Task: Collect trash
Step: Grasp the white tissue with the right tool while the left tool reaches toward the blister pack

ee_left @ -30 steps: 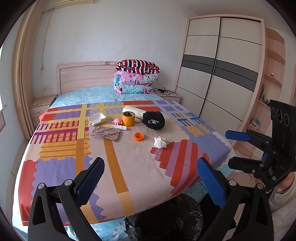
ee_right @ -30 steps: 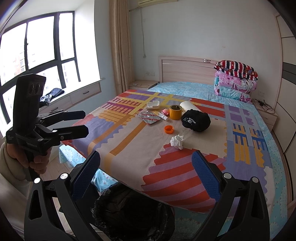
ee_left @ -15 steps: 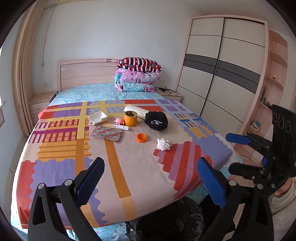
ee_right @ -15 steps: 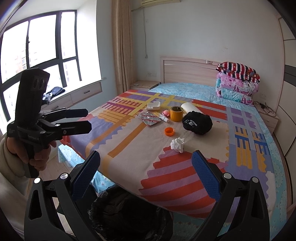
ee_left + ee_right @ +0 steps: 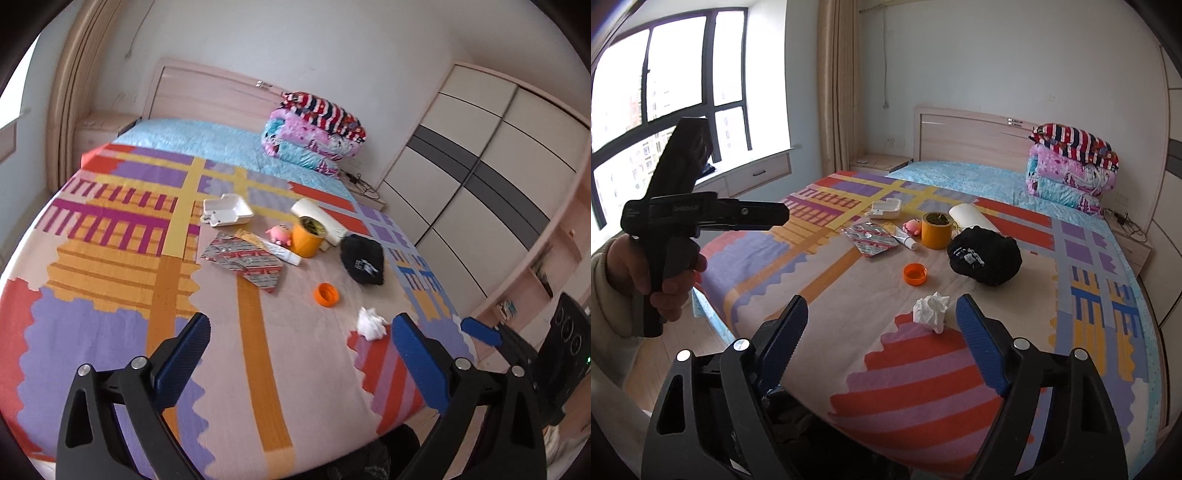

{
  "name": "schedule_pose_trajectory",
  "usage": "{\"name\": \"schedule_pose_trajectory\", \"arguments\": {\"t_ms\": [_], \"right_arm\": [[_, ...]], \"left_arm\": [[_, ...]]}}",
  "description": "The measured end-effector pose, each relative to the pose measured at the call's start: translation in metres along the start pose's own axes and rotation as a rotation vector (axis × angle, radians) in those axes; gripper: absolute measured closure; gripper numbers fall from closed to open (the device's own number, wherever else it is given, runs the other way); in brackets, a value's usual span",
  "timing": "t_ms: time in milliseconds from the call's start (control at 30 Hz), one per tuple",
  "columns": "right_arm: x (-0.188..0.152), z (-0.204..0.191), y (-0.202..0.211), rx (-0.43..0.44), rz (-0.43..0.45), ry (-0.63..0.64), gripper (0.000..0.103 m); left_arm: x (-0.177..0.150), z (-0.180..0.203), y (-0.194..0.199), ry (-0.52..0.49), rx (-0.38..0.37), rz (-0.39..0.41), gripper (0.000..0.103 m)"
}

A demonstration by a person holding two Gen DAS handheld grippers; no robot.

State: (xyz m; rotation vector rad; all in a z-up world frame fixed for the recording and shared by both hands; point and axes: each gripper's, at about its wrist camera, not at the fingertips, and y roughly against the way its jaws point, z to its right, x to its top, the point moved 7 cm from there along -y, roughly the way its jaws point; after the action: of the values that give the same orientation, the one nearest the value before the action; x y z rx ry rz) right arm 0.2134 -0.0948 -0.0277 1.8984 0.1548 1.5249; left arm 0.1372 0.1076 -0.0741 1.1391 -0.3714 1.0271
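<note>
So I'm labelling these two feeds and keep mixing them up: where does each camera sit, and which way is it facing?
Left wrist: on the left gripper, over the bed's foot, facing the headboard and wardrobe; its open blue fingers show, the right gripper at right.
Right wrist: on the right gripper, facing the bed and window; its empty jaws are closing; the left gripper and hand at left.
Shared: crumpled white tissue, orange plastic lid, patchwork bedspread.

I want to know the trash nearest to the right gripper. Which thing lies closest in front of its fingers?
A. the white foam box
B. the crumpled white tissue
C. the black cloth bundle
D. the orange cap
B: the crumpled white tissue lies just ahead of the right gripper, nearer than the orange cap.
</note>
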Motion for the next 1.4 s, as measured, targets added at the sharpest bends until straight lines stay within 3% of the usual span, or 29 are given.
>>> {"name": "schedule_pose_trajectory", "arguments": {"t_ms": [200, 300, 467, 667, 933, 1100, 1267, 1400], "right_arm": [[-0.004, 0.013, -0.027, -0.007, -0.035, -0.012, 0.022], [-0.008, 0.018, -0.040, -0.009, -0.058, -0.018, 0.028], [-0.013, 0.027, -0.061, -0.012, -0.095, -0.037, 0.036], [-0.018, 0.033, -0.080, -0.004, -0.126, -0.049, 0.043], [-0.022, 0.040, -0.093, 0.003, -0.141, -0.069, 0.043], [-0.024, 0.040, -0.096, 0.010, -0.149, -0.066, 0.045], [-0.027, 0.040, -0.099, 0.013, -0.162, -0.062, 0.055], [-0.028, 0.040, -0.102, 0.014, -0.174, -0.063, 0.063]], "left_arm": [[0.007, -0.024, -0.030, 0.062, 0.022, -0.039, 0.016], [0.011, -0.033, -0.045, 0.093, 0.023, -0.054, 0.024], [0.014, -0.044, -0.067, 0.135, 0.020, -0.087, 0.028], [0.012, -0.046, -0.089, 0.168, -0.016, -0.129, 0.048], [0.010, -0.059, -0.105, 0.275, -0.062, -0.140, 0.064], [0.015, -0.065, -0.108, 0.306, -0.073, -0.132, 0.069], [0.020, -0.067, -0.113, 0.327, -0.079, -0.125, 0.069], [0.021, -0.073, -0.120, 0.360, -0.074, -0.131, 0.085]]}}
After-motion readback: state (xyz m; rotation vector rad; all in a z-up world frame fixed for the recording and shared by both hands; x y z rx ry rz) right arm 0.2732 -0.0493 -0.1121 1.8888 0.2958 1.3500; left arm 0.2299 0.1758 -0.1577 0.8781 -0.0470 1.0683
